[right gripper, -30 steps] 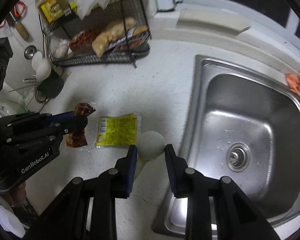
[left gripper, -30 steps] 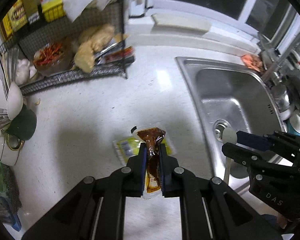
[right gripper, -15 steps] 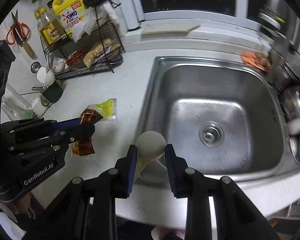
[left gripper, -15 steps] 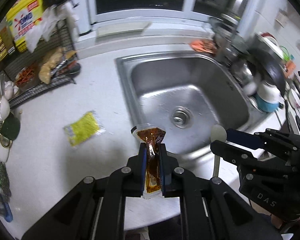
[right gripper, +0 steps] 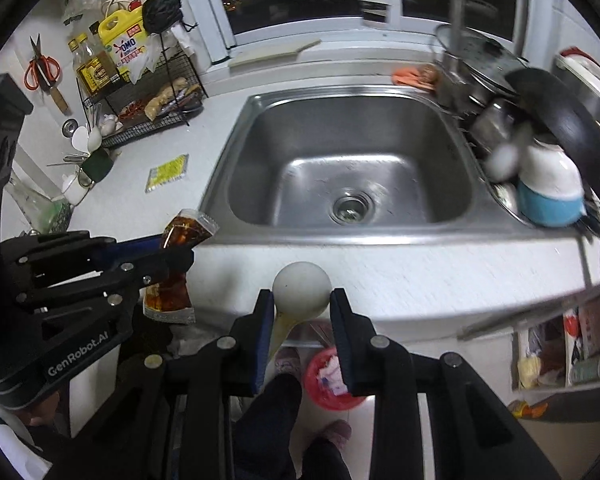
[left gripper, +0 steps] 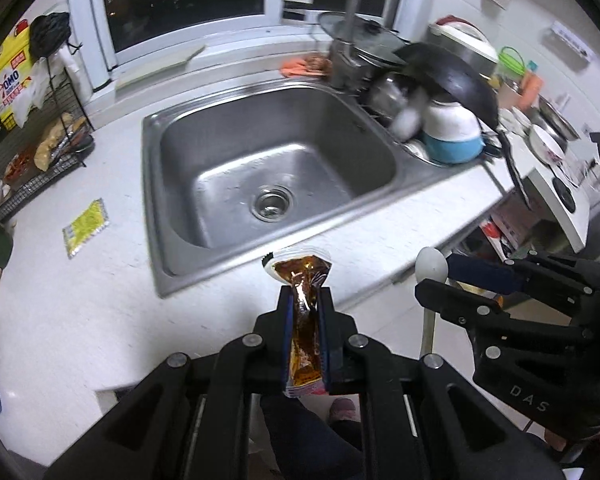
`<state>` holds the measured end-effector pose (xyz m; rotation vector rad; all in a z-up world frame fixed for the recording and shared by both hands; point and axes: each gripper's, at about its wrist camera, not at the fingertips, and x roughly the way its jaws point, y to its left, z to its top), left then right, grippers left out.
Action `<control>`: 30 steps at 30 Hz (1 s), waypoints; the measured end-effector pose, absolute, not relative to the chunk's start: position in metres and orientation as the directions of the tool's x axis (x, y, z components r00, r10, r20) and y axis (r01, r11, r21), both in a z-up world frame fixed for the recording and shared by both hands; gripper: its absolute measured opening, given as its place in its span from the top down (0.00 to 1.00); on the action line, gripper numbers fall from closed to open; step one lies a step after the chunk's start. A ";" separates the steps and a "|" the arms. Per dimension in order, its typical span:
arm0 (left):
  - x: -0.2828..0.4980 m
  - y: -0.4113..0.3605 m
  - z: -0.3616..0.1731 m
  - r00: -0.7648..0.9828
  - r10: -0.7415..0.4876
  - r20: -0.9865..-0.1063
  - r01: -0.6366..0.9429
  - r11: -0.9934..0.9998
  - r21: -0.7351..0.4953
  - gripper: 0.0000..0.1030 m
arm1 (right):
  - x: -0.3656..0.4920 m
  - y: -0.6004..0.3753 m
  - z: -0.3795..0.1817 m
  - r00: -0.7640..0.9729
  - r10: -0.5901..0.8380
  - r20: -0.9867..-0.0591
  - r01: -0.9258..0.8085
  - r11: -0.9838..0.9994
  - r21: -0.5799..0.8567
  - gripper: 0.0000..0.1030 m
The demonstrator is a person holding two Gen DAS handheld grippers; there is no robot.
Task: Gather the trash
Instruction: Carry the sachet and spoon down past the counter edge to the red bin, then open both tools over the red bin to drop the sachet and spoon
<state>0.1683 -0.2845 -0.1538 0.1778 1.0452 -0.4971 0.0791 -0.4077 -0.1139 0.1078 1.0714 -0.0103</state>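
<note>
Left gripper (left gripper: 305,298): clenched on a sauce packet (left gripper: 303,276), which sticks out past the fingertips, held in the air over the counter's front edge
Right gripper (right gripper: 302,300): grasping a white spoon (right gripper: 301,286), the round bowl sitting between the fingertips, handle running back between the fingers
Spoon and packet: side by side, apart, both in front of the sink (left gripper: 152,184)
Yellow wrapper (left gripper: 85,226): lies flat on the counter (left gripper: 60,300) left of the sink, well apart from both grippers
Red bin (right gripper: 328,376): on the floor below the counter edge, seen between the right fingers, with crumpled wrappers inside
Sink: steel, nothing in the basin but the drain
Right of sink: stacked pots, a black pan (left gripper: 452,76) and a blue and white pot (left gripper: 452,136)
Left of counter: wire rack (right gripper: 152,96) with food bags and bottles
Person: dark trouser legs (right gripper: 268,420) and slippers showing below
</note>
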 end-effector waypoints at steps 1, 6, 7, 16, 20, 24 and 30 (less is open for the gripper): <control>0.164 -0.288 -0.154 0.394 -0.316 -0.863 0.480 0.872 -0.100 0.90 | 0.073 -0.410 -0.113 0.480 0.041 -0.876 0.068 0.994 0.083 0.74; 0.144 -0.305 -0.161 0.337 -0.339 -0.878 0.506 0.852 -0.135 0.90 | 0.051 -0.421 -0.118 0.469 0.035 -0.883 0.098 0.991 0.091 0.74; 0.141 -0.308 -0.163 0.328 -0.339 -0.882 0.511 0.849 -0.136 0.90 | 0.048 -0.422 -0.120 0.464 0.036 -0.885 0.103 0.990 0.094 0.74; 0.136 -0.317 -0.210 0.205 -0.347 -0.915 0.520 0.831 -0.199 0.90 | 0.035 -0.431 -0.159 0.413 0.021 -0.910 0.162 0.982 0.096 0.74; 0.137 -0.320 -0.246 0.160 -0.340 -0.927 0.522 0.826 -0.212 0.90 | 0.035 -0.432 -0.189 0.385 0.038 -0.922 0.174 0.978 0.113 0.74; 0.136 -0.321 -0.285 0.125 -0.321 -0.939 0.511 0.832 -0.216 0.90 | 0.032 -0.435 -0.227 0.352 0.046 -0.935 0.182 0.976 0.117 0.74; 0.130 -0.329 -0.363 0.053 -0.290 -0.956 0.501 0.836 -0.225 0.90 | 0.025 -0.443 -0.301 0.303 0.045 -0.952 0.190 0.976 0.106 0.75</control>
